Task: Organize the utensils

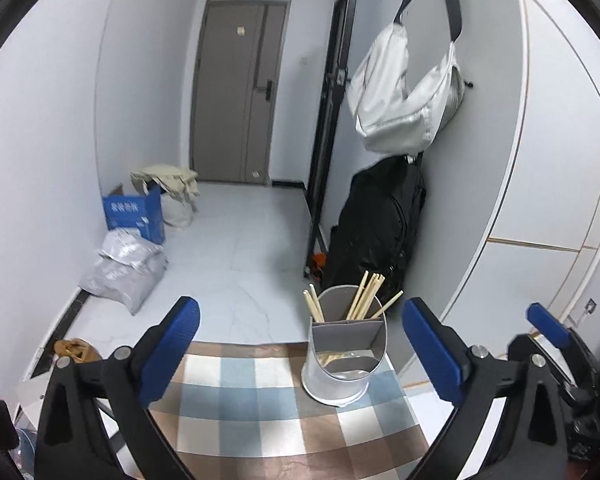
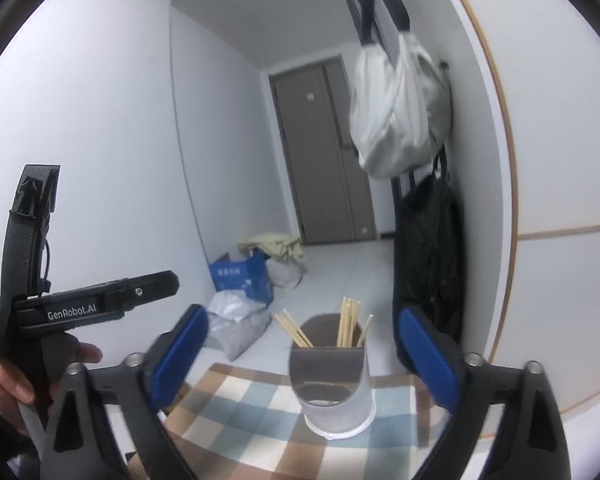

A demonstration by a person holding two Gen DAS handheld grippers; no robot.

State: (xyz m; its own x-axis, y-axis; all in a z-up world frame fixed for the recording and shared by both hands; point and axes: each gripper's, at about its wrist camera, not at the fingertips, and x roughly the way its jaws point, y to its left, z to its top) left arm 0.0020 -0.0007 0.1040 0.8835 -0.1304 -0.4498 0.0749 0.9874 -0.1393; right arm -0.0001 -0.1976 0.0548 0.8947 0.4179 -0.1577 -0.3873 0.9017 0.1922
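Note:
A grey utensil holder (image 1: 342,360) with divided compartments stands at the far edge of a checked tablecloth (image 1: 260,400). Several wooden chopsticks (image 1: 364,296) stand in its rear compartments. A spoon-like utensil lies in its front compartment. My left gripper (image 1: 300,344) is open and empty, with the holder between and beyond its blue fingertips. My right gripper (image 2: 300,356) is open and empty, facing the same holder (image 2: 332,388) and chopsticks (image 2: 348,324). The right gripper also shows at the right edge of the left wrist view (image 1: 548,324). The left gripper's body (image 2: 80,308) shows in the right wrist view.
The table (image 2: 220,400) ends just past the holder; beyond is floor. A blue box (image 1: 134,212), a silver bag (image 1: 128,268) and a beige bag (image 1: 168,184) lie by the left wall. A black backpack (image 1: 380,220) and a white hanging bag (image 1: 404,92) are at right.

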